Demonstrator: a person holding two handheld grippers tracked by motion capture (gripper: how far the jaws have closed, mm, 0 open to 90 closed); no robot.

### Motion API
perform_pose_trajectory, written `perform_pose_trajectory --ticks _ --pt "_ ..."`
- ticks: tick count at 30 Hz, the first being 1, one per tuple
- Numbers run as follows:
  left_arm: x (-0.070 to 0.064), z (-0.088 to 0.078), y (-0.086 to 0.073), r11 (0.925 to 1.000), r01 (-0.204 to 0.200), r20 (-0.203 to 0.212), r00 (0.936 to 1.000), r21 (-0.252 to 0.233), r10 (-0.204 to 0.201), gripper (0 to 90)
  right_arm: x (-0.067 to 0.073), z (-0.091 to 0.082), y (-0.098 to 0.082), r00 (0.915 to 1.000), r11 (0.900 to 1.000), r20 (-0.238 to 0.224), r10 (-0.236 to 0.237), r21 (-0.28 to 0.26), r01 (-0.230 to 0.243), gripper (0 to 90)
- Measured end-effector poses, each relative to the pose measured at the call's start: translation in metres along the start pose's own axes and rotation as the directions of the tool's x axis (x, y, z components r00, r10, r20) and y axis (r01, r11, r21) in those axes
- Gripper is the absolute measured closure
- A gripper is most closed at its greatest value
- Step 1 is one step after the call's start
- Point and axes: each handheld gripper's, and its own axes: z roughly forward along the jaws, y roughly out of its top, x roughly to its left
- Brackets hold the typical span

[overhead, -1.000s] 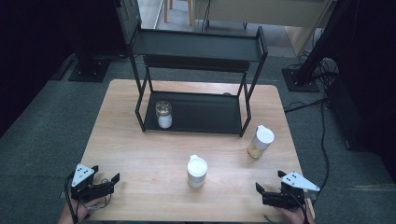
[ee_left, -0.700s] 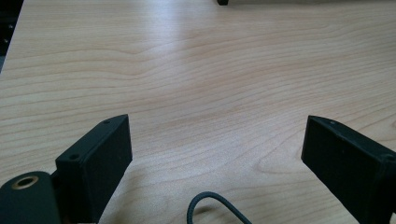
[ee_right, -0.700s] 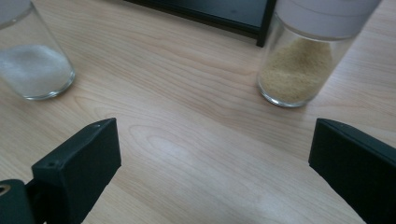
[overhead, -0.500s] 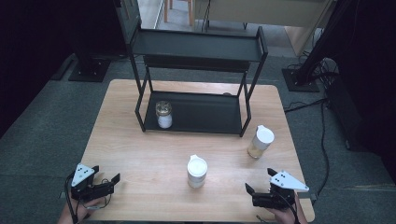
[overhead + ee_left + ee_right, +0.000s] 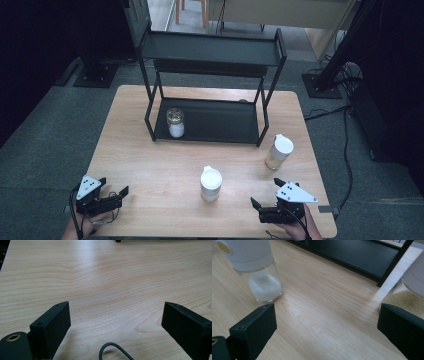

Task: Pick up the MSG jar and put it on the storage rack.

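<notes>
The right gripper (image 5: 264, 204) is held near the table's near right corner, jaws spread wide with nothing between them. In the right gripper view, the white-capped salt shaker (image 5: 254, 270) is seen just beyond the left jaw, and a second shaker (image 5: 409, 287) of tan grains at the right jaw. From above, the salt shaker (image 5: 210, 183) stands upright near the table's (image 5: 150, 165) middle, left of that gripper. It is judged rigid, smooth glass, light, breakable and easily toppled; a grip across the body below the cap is advised. The left gripper (image 5: 113, 195) rests at the near left corner, jaws wide and empty. 1 jar (image 5: 175, 122) sits on the rack's (image 5: 215, 122) lower shelf.
</notes>
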Motion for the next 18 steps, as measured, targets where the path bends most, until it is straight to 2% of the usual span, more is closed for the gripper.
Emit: perform_pose_trajectory --ticks 5,8,18 --pt "0.0 0.0 0.0 1.0 0.0 0.0 1.0 0.0 0.0 8.8 0.006 0.001 0.006 0.9997 1.0 -0.024 -0.011 -0.007 0.011 2.0" --pt "0.0 0.0 0.0 1.0 0.0 0.001 1.0 0.0 0.0 8.8 0.012 0.003 0.012 0.9986 0.999 -0.039 -0.035 -0.012 0.035 2.0" --pt "0.0 0.0 0.0 1.0 0.001 0.004 1.0 0.001 -0.001 8.8 0.023 0.008 0.022 0.9963 0.999 -0.077 -0.039 -0.017 0.037 2.0"
